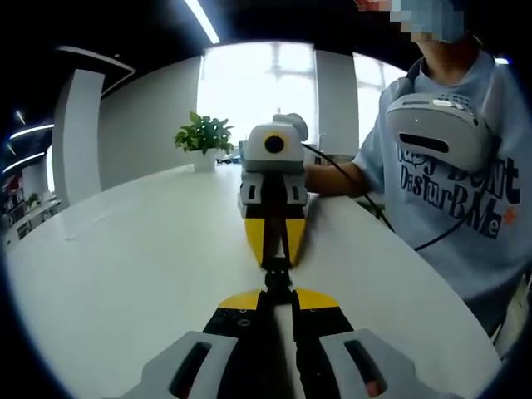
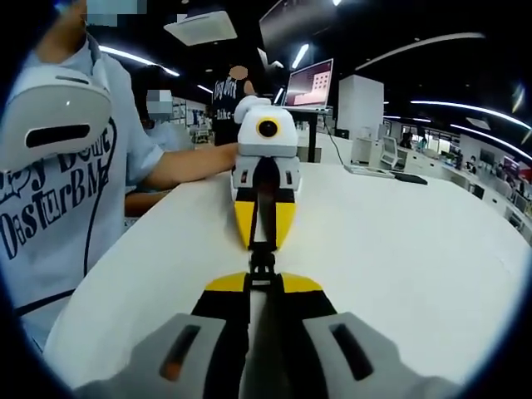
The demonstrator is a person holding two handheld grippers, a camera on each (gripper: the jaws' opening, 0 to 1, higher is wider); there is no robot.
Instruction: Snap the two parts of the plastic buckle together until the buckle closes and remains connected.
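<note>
Table (image 1: 125, 249): broad white surface running away from both cameras; it is also seen in the right gripper view (image 2: 416, 249).

Person (image 1: 465, 183): stands at the table's far edge in a light printed T-shirt with a white headset hanging on the chest. One forearm reaches in to the gripper opposite each camera; the hand itself is mostly hidden behind that gripper's body.

Potted plant (image 1: 204, 137): green leaves in a white pot, far end of the table, well apart from the grippers.

Monitor (image 2: 309, 85): lit screen in the background, beyond the table.

Left gripper (image 1: 277, 291): yellow-and-black jaws rise from the bottom of the left gripper view, drawn close together and pinching the near end of the buckle. In the right gripper view it faces the camera head-on (image 2: 263, 237), held low and level over the table.

Right gripper (image 2: 263, 278): jaws likewise pressed in on the buckle from its own side; it appears opposite in the left gripper view (image 1: 276, 249), tips pointing straight at the camera.

Plastic buckle (image 1: 277, 274): small, black, held above the table between the two opposed sets of jaw tips, also seen at (image 2: 262, 262). Its long axis lies along the line joining the grippers, one end in each. Whether the two halves are fully latched cannot be told.
</note>
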